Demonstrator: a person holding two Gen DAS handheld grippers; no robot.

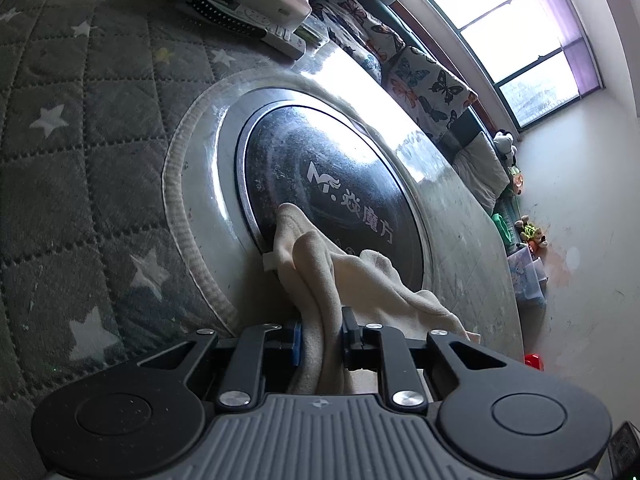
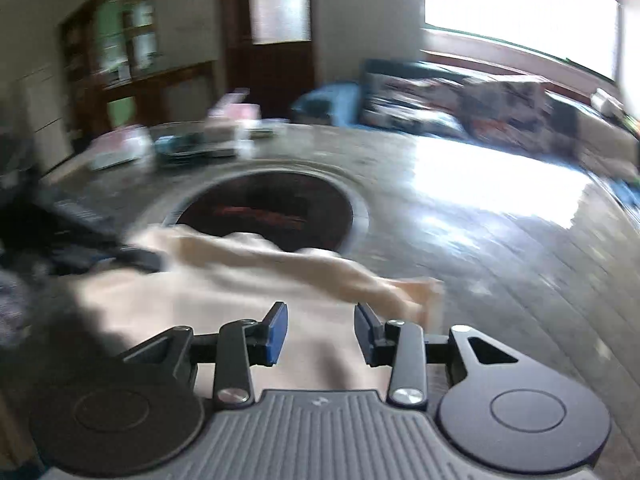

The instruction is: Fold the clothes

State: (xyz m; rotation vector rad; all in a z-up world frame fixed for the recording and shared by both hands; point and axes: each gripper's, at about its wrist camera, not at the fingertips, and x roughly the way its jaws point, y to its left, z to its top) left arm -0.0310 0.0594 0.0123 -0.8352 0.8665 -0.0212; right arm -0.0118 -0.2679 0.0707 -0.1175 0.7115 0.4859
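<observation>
The left gripper point(image 1: 322, 336), a black two-finger tool with blue pads, has its jaws clamped on a bunched fold of the cream-coloured soft knit garment point(image 1: 320, 264), which rises between the fingers and drapes forward onto the round grey table with a glossy scuffed top point(image 1: 460, 208). Part of the cloth lies over the edge of the dark circular glass hotplate set into the table's middle point(image 1: 320, 168), which carries a white logo and characters and is ringed by a shiny metal band. To the left of the table lies a grey quilted cover with white stars point(image 1: 60, 128). Near the table's far edge sit a white tissue box point(image 1: 276, 0) and a white remote control point(image 1: 284, 38), with butterfly-print cushions point(image 1: 424, 80) along a bench under a bright window point(image 1: 512, 32). The right wrist view is blurred by motion. In it the right gripper point(image 2: 321, 332) hangs just above the cream garment point(image 2: 248, 280), its jaws apart with nothing between them. The cloth spreads beneath and beyond the fingers, reaching the near rim of the hotplate point(image 2: 268, 208). At the left of this view the dark shape of the other gripper point(image 2: 132, 258) meets the cloth.
</observation>
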